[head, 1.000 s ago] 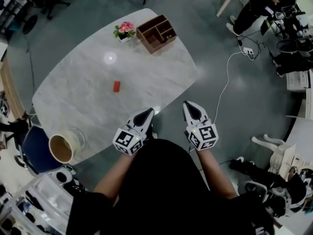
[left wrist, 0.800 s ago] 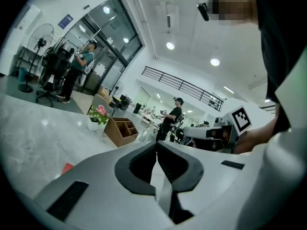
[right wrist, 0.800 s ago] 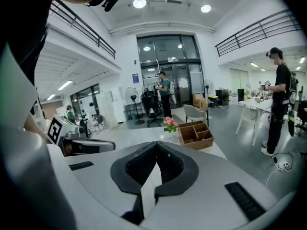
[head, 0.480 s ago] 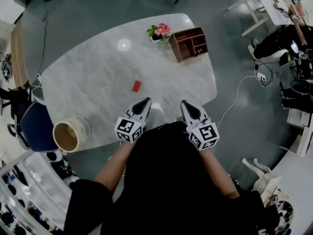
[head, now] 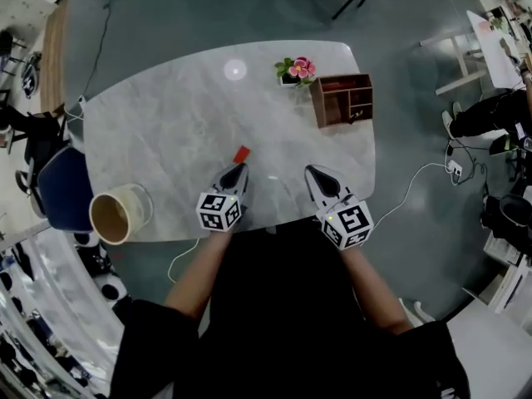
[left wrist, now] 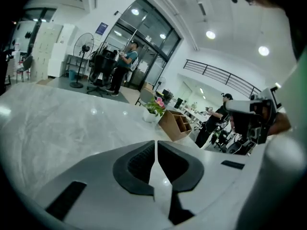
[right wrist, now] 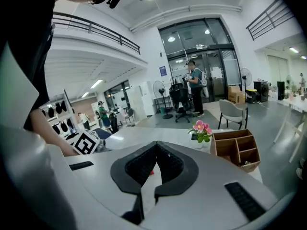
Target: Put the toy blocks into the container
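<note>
A small red block [head: 242, 154] lies on the marble table [head: 166, 131], near its front edge. My left gripper [head: 236, 169] is shut and empty, its tip just short of the block. My right gripper [head: 313, 171] is also shut and empty, over the table's front edge to the right of the block. The round cream container [head: 116, 216] stands open-topped at the table's near-left edge, left of the left gripper. In the left gripper view the shut jaws hide the block. In the right gripper view a sliver of the red block [right wrist: 151, 172] shows through the gap behind the shut jaws.
A wooden desk organiser [head: 342, 100] and a small pot of pink flowers [head: 295, 70] stand at the table's far right. A blue chair [head: 62, 189] is beside the container. A white cable [head: 407, 194] runs over the floor on the right. People stand in the background.
Both grippers have come forward from the person's body to over the table's front edge. The left gripper's tip now sits close to the red block. Both stay shut.
</note>
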`<state>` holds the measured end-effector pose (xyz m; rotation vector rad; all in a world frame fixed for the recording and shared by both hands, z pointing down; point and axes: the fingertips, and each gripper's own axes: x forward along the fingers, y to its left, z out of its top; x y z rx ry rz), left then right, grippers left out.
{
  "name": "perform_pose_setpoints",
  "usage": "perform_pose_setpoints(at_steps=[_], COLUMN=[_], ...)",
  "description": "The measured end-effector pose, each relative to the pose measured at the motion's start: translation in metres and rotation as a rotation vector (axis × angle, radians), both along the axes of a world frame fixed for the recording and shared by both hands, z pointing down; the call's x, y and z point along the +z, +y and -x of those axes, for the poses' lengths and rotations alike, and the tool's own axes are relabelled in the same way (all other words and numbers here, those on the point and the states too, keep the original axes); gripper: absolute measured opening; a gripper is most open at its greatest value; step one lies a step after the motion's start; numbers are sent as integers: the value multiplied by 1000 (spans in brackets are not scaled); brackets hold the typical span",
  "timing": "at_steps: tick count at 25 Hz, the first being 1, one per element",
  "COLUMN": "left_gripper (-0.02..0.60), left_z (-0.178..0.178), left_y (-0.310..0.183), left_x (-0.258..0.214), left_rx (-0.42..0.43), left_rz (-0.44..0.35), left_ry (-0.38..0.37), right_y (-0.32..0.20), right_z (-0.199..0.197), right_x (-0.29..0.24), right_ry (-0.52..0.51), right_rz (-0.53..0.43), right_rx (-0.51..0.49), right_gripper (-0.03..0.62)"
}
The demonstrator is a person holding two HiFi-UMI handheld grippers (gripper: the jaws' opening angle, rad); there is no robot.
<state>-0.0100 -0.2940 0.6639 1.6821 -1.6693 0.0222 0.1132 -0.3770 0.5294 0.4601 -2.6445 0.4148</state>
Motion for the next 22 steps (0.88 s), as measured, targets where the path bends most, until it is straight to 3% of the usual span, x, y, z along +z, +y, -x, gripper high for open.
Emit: perform_pose_setpoints(at_steps=[4, 5, 7, 11, 22], left_gripper=[11, 29, 125, 185, 196], left_z=[8, 10, 13, 20, 25], left_y=[-9, -11, -14, -14, -17], left_x=[28, 36, 54, 93, 141], left_rx=[6, 9, 20, 39, 111], left_rz=[86, 116, 177, 286, 452], left_ry=[-75, -98, -140, -182, -250], right_y=[-13, -15, -18, -21, -50], right_z=[5, 4, 0, -5, -34], right_x=[13, 16, 21, 27, 49], right_ry=[-1, 3, 10, -10, 9], right_rz=[21, 27, 38, 63, 107], right_rx=[-31, -41, -57, -93, -109], right_gripper=[0, 0, 0, 0, 0])
